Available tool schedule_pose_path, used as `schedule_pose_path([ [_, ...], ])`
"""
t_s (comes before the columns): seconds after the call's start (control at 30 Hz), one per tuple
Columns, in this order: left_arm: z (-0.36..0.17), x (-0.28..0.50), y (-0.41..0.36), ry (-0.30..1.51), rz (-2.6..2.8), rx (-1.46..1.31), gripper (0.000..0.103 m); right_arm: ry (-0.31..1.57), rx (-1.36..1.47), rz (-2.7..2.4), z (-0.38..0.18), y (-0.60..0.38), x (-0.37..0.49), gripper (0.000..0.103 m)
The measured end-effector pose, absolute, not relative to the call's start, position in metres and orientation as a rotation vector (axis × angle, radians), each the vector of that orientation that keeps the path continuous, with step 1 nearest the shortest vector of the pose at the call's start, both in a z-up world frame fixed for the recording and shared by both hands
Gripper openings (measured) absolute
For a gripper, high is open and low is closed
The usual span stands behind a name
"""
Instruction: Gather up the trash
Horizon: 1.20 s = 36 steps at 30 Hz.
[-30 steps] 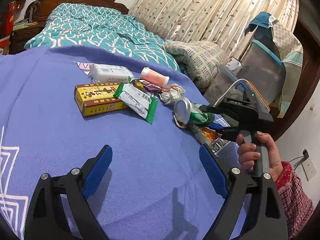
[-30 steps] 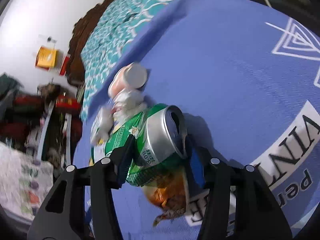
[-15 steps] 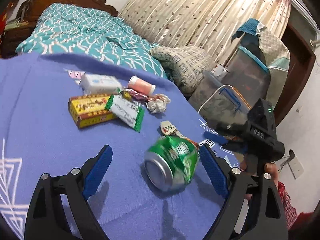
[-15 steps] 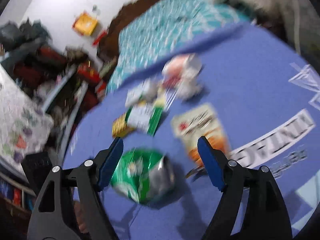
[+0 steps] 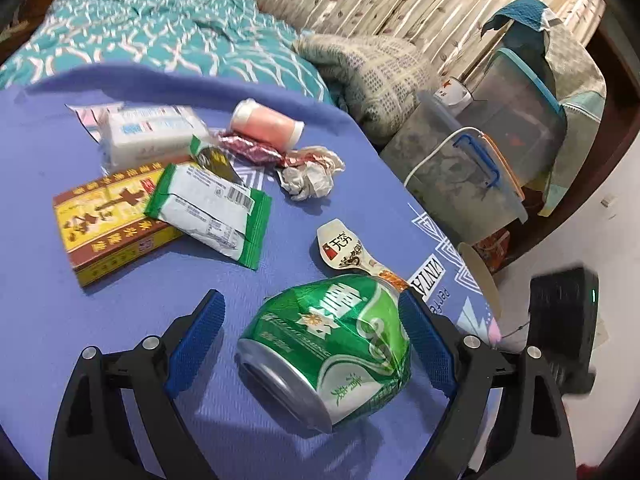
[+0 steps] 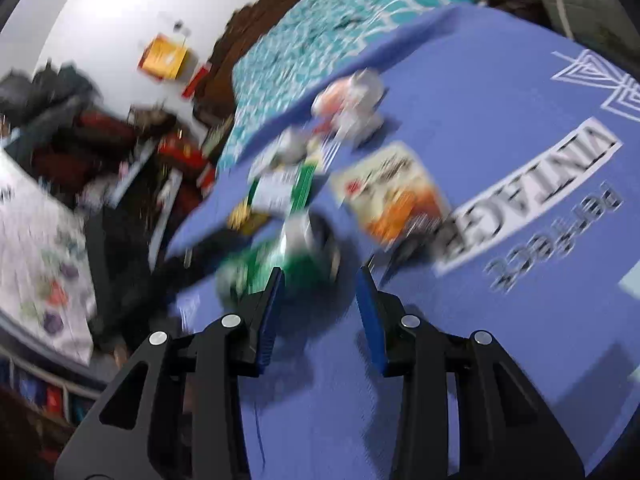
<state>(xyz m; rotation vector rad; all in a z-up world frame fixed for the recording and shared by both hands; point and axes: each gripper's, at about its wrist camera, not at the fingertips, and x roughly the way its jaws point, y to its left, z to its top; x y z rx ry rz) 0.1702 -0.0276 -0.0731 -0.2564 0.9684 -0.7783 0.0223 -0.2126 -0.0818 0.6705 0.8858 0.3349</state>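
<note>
A crushed green can (image 5: 324, 356) lies on its side on the blue mat (image 5: 80, 312), between the fingers of my left gripper (image 5: 310, 338). That gripper is open; the can sits close to its right pad (image 5: 424, 340) and clear of the left pad. My right gripper (image 6: 320, 280) is pulled back with its jaws closing and nothing between them; the can (image 6: 280, 260) shows blurred just beyond its left fingertip. Its black body (image 5: 560, 320) shows at the right of the left wrist view. A snack wrapper (image 5: 348, 252) lies just behind the can.
More trash lies further back: a yellow-brown box (image 5: 112, 216), a green-white packet (image 5: 212, 208), a white tissue pack (image 5: 152, 132), a pink bottle (image 5: 266, 122) and crumpled paper (image 5: 306, 180). Plastic storage boxes (image 5: 460, 184) stand past the mat's right edge. A teal-quilted bed (image 5: 160, 28) is behind.
The right gripper let go of the can and drew away to the right, its jaws narrowing afterwards. The can now lies between the left gripper's fingers, which moved up around it.
</note>
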Motion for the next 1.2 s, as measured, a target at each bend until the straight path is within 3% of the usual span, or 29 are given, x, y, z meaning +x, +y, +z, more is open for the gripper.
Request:
schedule_pose_path([
  [0.07,-0.079,0.175,-0.027,0.999,-0.806,-0.289,0.081,0.920,0.648,0.344,-0.090,-0.197,0.019,0.038],
  [0.17,-0.089,0.174,-0.024,1.053,-0.834,-0.350,0.063,0.935,0.655,0.319,-0.097,-0.186,0.022,0.038],
  [0.23,-0.092,0.166,-0.021,1.073,-0.847,-0.382,0.059,0.929,0.651,0.281,-0.098,-0.186,0.025,0.038],
  [0.5,-0.080,0.110,-0.011,1.039,-0.927,-0.412,0.063,0.887,0.650,0.126,-0.091,-0.221,0.031,0.039],
  [0.6,-0.079,0.119,-0.015,1.043,-0.911,-0.406,0.067,0.858,0.665,0.103,-0.079,-0.241,0.025,0.039],
  [0.9,-0.096,0.156,-0.034,1.126,-0.931,-0.451,0.066,0.813,0.671,0.140,-0.061,-0.255,0.002,0.039],
  [0.93,-0.097,0.154,-0.035,1.129,-0.932,-0.445,0.060,0.820,0.668,0.142,-0.062,-0.253,0.003,0.039],
  [1.03,-0.098,0.145,-0.041,1.132,-0.971,-0.432,0.027,0.848,0.671,0.151,-0.077,-0.245,0.023,0.039],
  [1.2,-0.088,0.132,-0.035,1.072,-0.935,-0.414,0.024,0.851,0.672,0.207,-0.077,-0.237,0.033,0.039],
])
